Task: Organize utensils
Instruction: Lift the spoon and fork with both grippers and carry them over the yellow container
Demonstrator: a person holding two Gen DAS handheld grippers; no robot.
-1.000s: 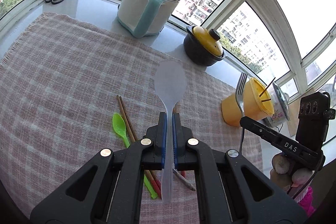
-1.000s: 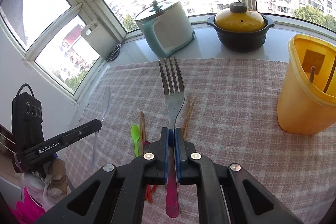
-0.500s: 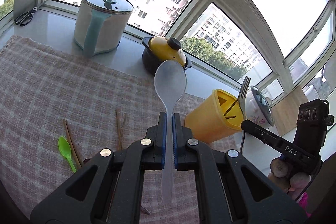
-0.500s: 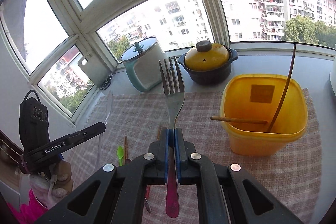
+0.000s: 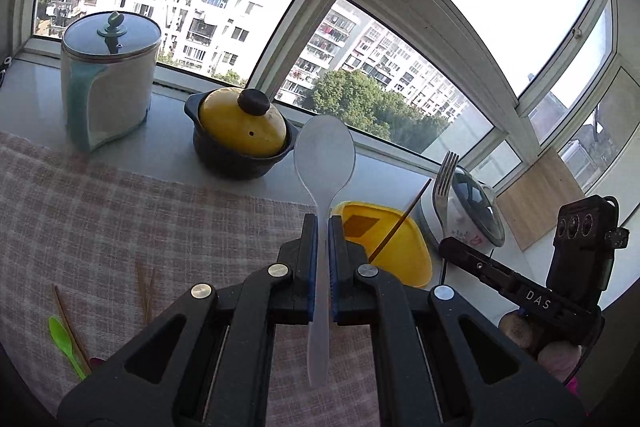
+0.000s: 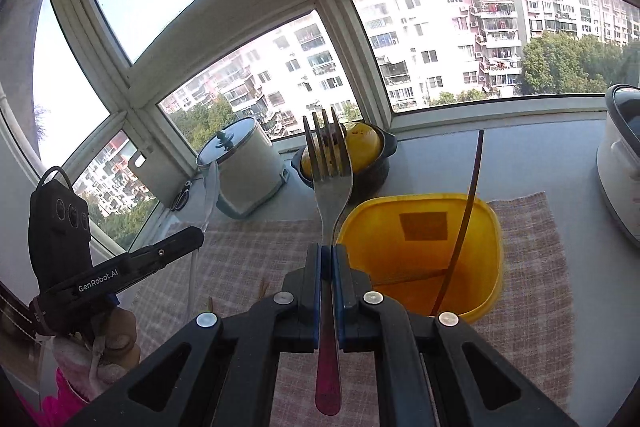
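**Spoon and fork poised at the yellow holder**

The translucent spoon (image 5: 323, 163) stands bowl-up, its handle clamped in the left claw (image 5: 323, 227), just short of the yellow utensil holder (image 5: 404, 247); the metal fork (image 6: 328, 163), tines up with a red handle end, is pinched the same way in the right claw (image 6: 328, 259), just left of the holder's open mouth (image 6: 424, 239); a dark chopstick (image 6: 468, 211) already leans inside it.

Judged from this, the step in hand is dropping both utensils into the holder; it would go best one at a time, each tipped handle-down over the opening and freed only once its end is past the rim, keeping clear of the leaning chopstick so it is not levered out.

On the checked cloth (image 5: 120, 219) a green spoon (image 5: 64, 341) and more chopsticks (image 5: 145, 287) lie waiting; the black-and-yellow pot (image 5: 240, 139) and white cooker (image 5: 106, 79) sit on the table by the window.

The holder's near wall is hidden behind the claws; its bottom is hard to make out; the green spoon's handle is cut off by the claw body.
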